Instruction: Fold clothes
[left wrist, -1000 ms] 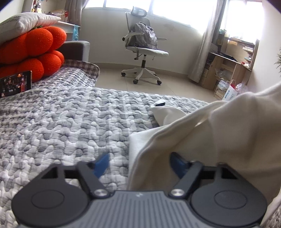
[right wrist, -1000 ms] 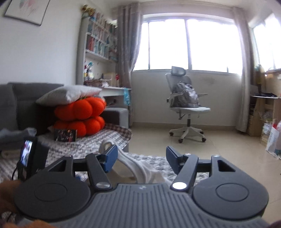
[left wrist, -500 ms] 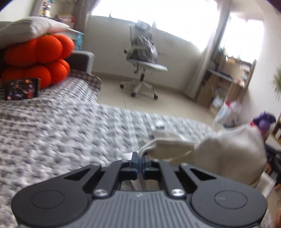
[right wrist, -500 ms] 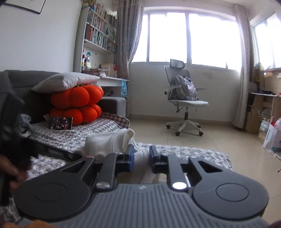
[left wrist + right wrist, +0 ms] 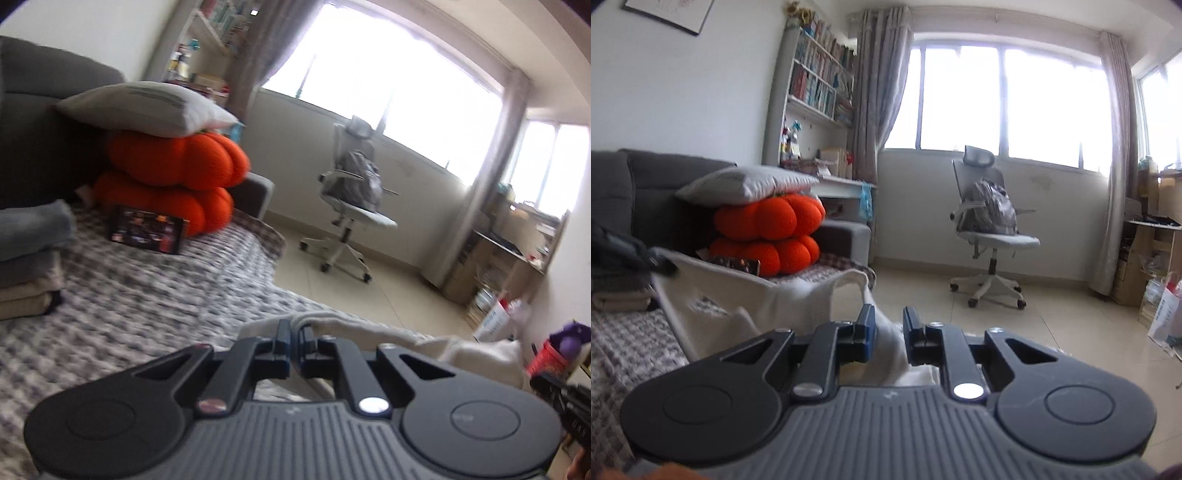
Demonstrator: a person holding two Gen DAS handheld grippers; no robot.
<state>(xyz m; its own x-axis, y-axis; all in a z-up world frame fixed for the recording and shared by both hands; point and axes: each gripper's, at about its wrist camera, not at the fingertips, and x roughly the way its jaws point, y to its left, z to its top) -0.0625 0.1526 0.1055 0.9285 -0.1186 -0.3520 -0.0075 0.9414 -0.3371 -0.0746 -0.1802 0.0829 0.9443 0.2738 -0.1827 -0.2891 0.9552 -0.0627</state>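
A cream-white garment [image 5: 757, 302] hangs spread in the air between my two grippers, above the grey knit blanket [image 5: 147, 295]. In the left wrist view my left gripper [image 5: 294, 339] is shut on a folded edge of the garment [image 5: 436, 343], which trails off to the right. My right gripper [image 5: 888, 332] is shut on another bunched part of the cloth, which fills the narrow gap between its blue pads. The left gripper [image 5: 631, 251] also shows as a dark blur at the garment's far left corner.
A stack of folded clothes [image 5: 26, 258] lies at the left on the blanket. Behind it are orange cushions [image 5: 173, 184] under a grey pillow [image 5: 144, 107], and a dark photo card [image 5: 147, 229]. An office chair [image 5: 990, 236] stands on the tiled floor.
Both grippers went from open to shut on the garment. They then rose, lifting it off the blanket and stretching it between them.
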